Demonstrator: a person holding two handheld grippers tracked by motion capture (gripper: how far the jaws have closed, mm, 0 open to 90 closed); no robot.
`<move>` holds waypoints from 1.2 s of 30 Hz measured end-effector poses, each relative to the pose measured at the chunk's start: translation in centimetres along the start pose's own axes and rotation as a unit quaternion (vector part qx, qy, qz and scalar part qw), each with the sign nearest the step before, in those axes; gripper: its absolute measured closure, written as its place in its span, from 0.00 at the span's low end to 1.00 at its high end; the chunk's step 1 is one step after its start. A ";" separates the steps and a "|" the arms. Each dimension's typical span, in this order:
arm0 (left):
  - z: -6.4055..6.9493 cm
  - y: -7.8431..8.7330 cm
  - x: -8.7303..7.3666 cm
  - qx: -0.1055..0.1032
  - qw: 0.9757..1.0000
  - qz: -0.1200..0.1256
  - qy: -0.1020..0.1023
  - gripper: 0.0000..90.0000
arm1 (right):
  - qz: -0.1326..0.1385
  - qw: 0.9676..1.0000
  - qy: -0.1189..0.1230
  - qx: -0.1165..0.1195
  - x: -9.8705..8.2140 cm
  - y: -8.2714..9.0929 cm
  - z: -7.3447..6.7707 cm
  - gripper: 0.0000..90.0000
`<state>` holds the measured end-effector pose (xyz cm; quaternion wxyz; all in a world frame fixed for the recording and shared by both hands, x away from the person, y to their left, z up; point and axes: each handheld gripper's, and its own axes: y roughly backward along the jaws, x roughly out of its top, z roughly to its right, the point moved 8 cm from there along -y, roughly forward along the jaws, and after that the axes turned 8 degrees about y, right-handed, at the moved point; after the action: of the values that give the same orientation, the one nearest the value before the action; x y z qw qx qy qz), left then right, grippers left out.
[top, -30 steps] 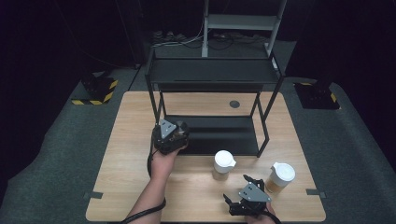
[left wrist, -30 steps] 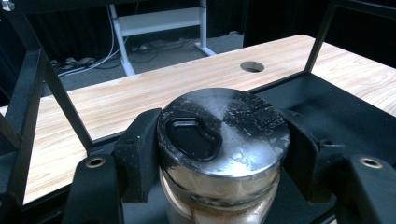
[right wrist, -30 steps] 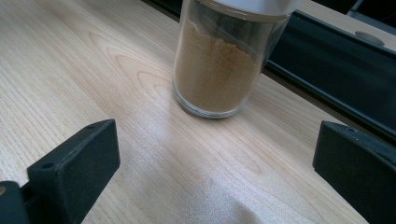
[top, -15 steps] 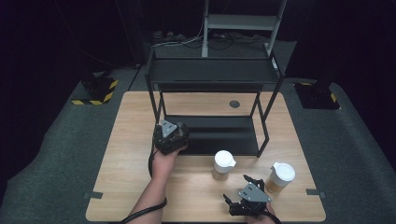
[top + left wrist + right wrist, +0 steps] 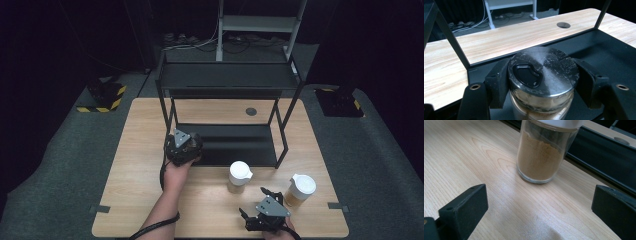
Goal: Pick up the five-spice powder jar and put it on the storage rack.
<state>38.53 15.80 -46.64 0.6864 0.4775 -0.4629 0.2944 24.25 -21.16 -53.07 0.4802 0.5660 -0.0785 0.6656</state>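
L gripper (image 5: 541, 82) is clamped on a black-lidded spice jar (image 5: 543, 72) over the rack's lower shelf (image 5: 609, 50), w/ the R gripper (image 5: 539, 210) spread wide, nothing gripped, a white-lidded jar (image 5: 541, 155) of brown powder at its 12 o'clock on the table (image 5: 461, 157).

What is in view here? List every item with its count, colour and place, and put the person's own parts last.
table: one, light wood, centre of the high view.
rack: one, black metal, two shelves, on the table's far half.
black-lidded jar: one, clear glass with tan powder, over the rack's lower shelf, clamped between the left gripper's jaws.
white-lidded jars: two, clear glass with tan powder, upright on the table in front of the rack, one central, one further right.
hazard-striped blocks: two, black and yellow, on the floor either side.
left gripper: one, black, at the rack's front left.
right gripper: one, black, jaws wide apart, near table edge.
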 end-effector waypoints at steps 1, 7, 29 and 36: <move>0.0 0.0 0.0 0.000 1.000 0.000 0.000 0.39 | 0.000 1.000 0.000 0.000 0.0 0.0 0.0 0.00; 0.0 0.1 -0.1 0.001 1.000 0.001 -0.003 0.38 | 0.000 1.000 0.001 0.000 0.0 0.0 0.0 0.00; 0.3 0.5 0.3 0.000 1.000 0.006 -0.010 0.28 | -0.001 1.000 0.000 0.001 0.0 0.0 0.0 0.00; 0.7 0.8 0.7 -0.007 1.000 0.015 -0.018 0.22 | -0.001 1.000 0.000 0.001 0.0 0.0 0.0 0.00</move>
<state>37.90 15.44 -45.65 0.6765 0.4711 -0.4843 0.2931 24.25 -21.11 -53.06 0.4805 0.5664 -0.0772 0.6651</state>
